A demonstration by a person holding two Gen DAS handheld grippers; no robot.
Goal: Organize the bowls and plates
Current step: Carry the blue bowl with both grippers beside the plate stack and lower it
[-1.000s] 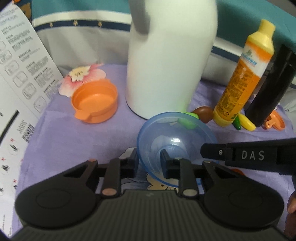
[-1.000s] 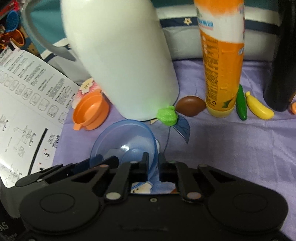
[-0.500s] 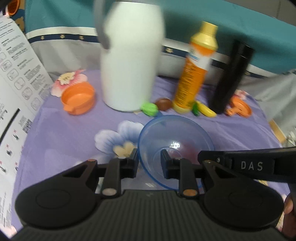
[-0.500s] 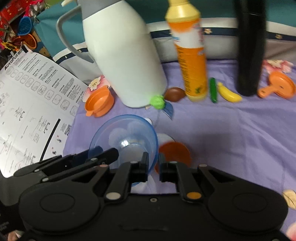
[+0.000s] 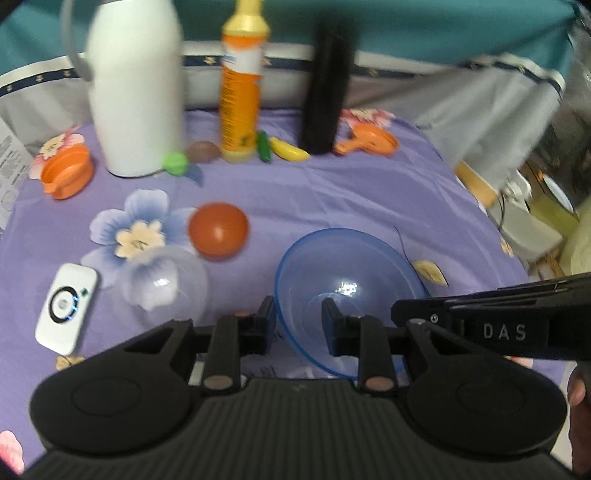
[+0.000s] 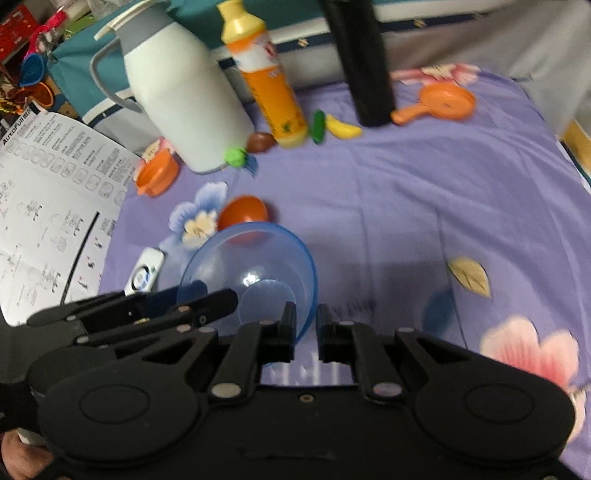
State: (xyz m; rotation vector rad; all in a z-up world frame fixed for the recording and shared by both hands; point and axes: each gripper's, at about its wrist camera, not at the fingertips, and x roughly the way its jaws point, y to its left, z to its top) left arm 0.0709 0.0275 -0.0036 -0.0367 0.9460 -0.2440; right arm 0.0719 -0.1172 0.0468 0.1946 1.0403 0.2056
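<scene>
Blue bowl (image 5: 347, 291) held off the purple cloth (image 5: 351, 199), near rim pinched by left gripper (image 5: 298, 325) and right gripper (image 6: 306, 328) together. Behind it: red ball (image 5: 218, 229), partly hidden in the right view. Beside the bowl, clear bowl (image 5: 166, 284), blurred, outline faint.

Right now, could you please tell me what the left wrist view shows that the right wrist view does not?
Only the left wrist view shows the clear bowl plainly. Only the right wrist view shows the whole instruction sheet and the red clutter beyond the table. Both show the blue bowl, gripped at its rim by both grippers, the red bowl, white jug and orange bottle.
</scene>
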